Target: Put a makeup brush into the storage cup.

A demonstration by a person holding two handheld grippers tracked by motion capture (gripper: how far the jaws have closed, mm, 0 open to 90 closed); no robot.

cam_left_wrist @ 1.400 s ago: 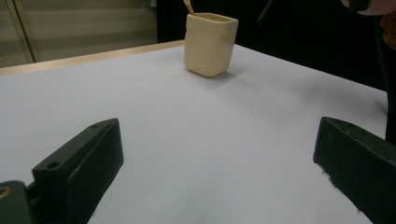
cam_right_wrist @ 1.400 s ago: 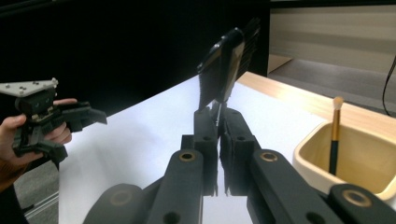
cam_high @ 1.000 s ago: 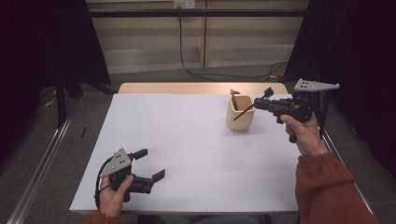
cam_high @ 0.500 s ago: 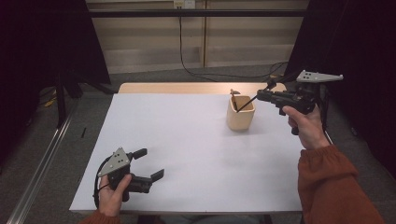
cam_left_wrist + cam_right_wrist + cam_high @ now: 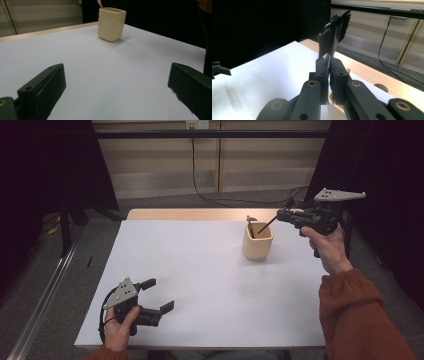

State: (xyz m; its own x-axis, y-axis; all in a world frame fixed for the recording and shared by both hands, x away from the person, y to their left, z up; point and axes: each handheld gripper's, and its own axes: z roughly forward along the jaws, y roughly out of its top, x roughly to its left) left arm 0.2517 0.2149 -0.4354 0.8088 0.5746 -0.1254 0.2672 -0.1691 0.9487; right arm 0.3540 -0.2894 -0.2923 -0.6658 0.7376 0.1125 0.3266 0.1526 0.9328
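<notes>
A cream square cup (image 5: 258, 242) stands on the white table (image 5: 200, 270) at the back right, also seen in the left gripper view (image 5: 111, 23). A wooden utensil (image 5: 250, 218) pokes out of the cup. My right gripper (image 5: 281, 215) hovers just right of the cup and above its rim, shut on a thin black utensil (image 5: 262, 226) that slants down into the cup's mouth. In the right gripper view the right gripper (image 5: 328, 63) pinches the black utensil (image 5: 333, 35), whose toothed head sticks out past the jaws. My left gripper (image 5: 157, 295) rests open at the front left, its open jaws (image 5: 117, 72) holding nothing.
A bare wooden strip (image 5: 190, 214) runs along the table's far edge. Beyond it are grey floor, a pale wall and a hanging black cable (image 5: 200, 180). Dark curtains stand on both sides. A metal rail (image 5: 45, 300) runs along the floor at left.
My right gripper has risen and shifted a little right, drawing the black utensil up so it slants out of the cup. The left gripper has stayed put.
</notes>
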